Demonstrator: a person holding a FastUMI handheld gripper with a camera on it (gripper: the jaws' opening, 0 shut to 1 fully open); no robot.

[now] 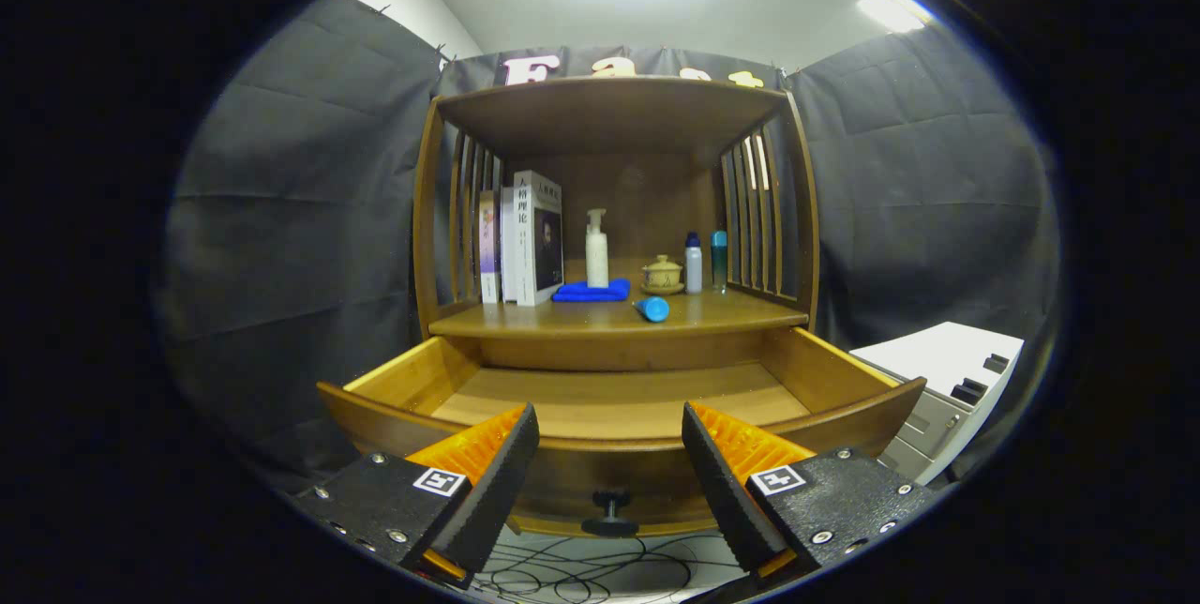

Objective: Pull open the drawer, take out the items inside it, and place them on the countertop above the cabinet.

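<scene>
The gripper (pixel 609 468) is spread wide with nothing between its fingers, poised in front of the pulled-out drawer (pixel 619 402). Directly below the gap between the fingers, on the drawer's curved front, sits the small dark knob (pixel 609 512), which neither finger touches. Just ahead of the fingers, the drawer stands well open, its long axis running across the fingers from side to side, and the part of its wooden floor that can be seen is bare; the strip right behind the drawer front is hidden by that front and by the fingers, so I cannot tell whether something small lies there. Beyond the drawer and a step higher is the tabletop (pixel 581 318) of the cabinet, where the items belong. On it, nearest the gripper and slightly to the right of the gap, a blue cylinder (pixel 652 309) lies on its side. Behind that rest a folded blue cloth (pixel 592 291) with a white pump bottle (pixel 596 249) standing at its rear, some upright books (pixel 525 238) to the left, and a lidded cup on a saucer (pixel 662 276) with two slim bottles (pixel 703 262) to the right. Judging by the bare drawer, the emptying looks finished or nearly so; any further move would go forward and down into the drawer.
</scene>
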